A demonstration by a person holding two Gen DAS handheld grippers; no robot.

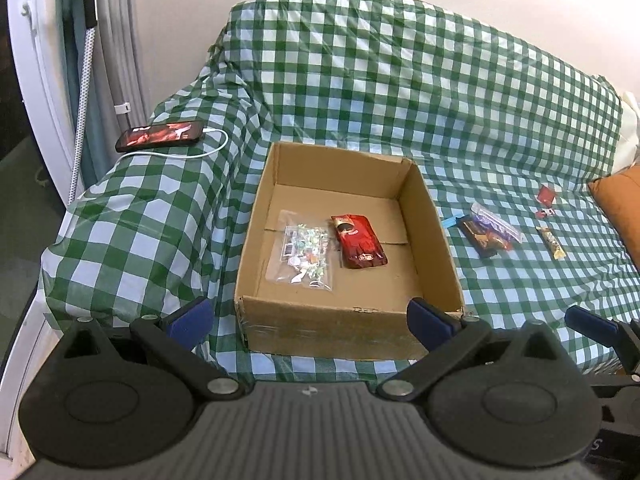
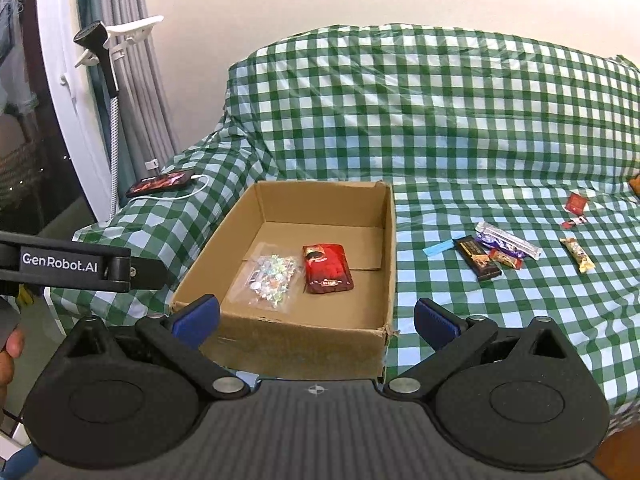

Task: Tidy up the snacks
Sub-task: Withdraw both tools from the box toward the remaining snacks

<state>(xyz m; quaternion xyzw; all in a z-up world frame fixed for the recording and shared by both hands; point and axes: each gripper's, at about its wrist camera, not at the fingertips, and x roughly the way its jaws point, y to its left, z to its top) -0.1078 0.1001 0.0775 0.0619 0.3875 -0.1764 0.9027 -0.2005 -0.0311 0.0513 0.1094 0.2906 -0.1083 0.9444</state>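
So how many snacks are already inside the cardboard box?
2. A clear bag of small candies lies on the box floor toward its left side, and a red packet lies just right of it. Nothing appears hidden.

The left gripper [image 1: 310, 318] is held level, its two blue-tipped fingers [image 1: 191, 317] spread wide apart with nothing between them. The right gripper [image 2: 316, 318] sits beside it at about the same height, its fingers [image 2: 436, 322] likewise spread wide and empty. In the right wrist view the left gripper's black side pokes in at the left edge, and what looks like part of a hand [image 2: 8, 360] shows below it.
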